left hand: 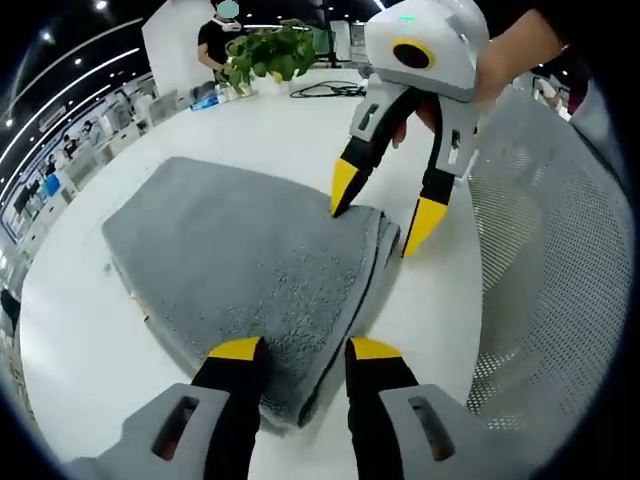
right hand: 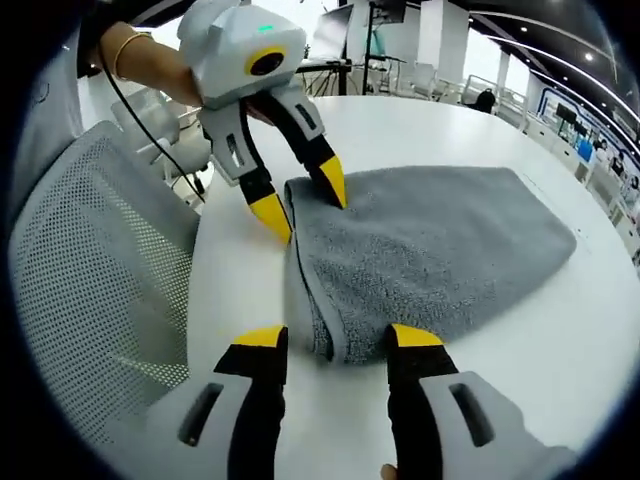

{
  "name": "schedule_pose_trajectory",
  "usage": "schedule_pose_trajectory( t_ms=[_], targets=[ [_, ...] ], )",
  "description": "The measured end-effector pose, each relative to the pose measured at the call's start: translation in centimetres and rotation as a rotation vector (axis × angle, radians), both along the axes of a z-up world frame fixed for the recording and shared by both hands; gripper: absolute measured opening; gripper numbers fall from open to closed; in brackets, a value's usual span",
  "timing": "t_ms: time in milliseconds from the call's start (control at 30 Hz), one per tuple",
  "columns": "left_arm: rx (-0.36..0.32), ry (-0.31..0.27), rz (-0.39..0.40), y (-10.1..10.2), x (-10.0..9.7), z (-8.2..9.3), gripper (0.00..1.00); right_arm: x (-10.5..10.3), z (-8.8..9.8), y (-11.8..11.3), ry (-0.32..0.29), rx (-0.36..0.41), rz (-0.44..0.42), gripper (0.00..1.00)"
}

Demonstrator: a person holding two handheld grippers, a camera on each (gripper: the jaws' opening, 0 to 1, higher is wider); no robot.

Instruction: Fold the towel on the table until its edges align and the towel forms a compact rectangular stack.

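Observation:
A grey towel [left hand: 230, 250] [right hand: 430, 240] lies folded in layers on the white table [left hand: 80, 350] [right hand: 570, 340], its folded edge running between the two grippers. My left gripper [left hand: 305, 348] [right hand: 300, 198] is open, its jaws straddling one corner of that edge. My right gripper [left hand: 385, 205] [right hand: 338, 336] is open too, astride the other corner, with one fingertip [left hand: 343, 187] resting on the cloth. Neither has closed on the towel.
A grey mesh chair [left hand: 545, 260] [right hand: 90, 270] stands right against the table edge beside the grippers. At the far side are a potted plant [left hand: 265, 50], a black cable [left hand: 325, 90] and a person [left hand: 212, 42]. Hands [left hand: 510, 45] [right hand: 150, 65] hold the grippers.

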State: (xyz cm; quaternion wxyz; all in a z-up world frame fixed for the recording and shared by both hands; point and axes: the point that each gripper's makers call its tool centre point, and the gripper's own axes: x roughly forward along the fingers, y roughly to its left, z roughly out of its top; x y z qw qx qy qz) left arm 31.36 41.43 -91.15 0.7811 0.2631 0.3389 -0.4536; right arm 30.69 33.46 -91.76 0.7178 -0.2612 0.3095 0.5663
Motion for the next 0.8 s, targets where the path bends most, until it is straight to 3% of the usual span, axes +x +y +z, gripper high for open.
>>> schedule_pose_trajectory(
  t_ms=[133,300,533,800],
  targets=[
    [-0.008,-0.004,-0.007,-0.1,0.2,0.0,0.30,0.2,-0.2,-0.1,-0.069,-0.007,0.059,0.33],
    [-0.015,-0.014,0.001,-0.2,0.6,0.1,0.26,0.4,-0.2,-0.2,-0.061,0.028,0.038,0.31],
    [-0.016,-0.035,0.004,-0.5,1.2,0.0,0.21,1.7,-0.4,-0.1,-0.097,0.021,-0.009,0.17],
    [0.013,-0.071,0.013,-0.8,2.0,-0.1,0.13,2.3,-0.5,-0.2,-0.105,0.079,-0.075,0.12]
  ],
)
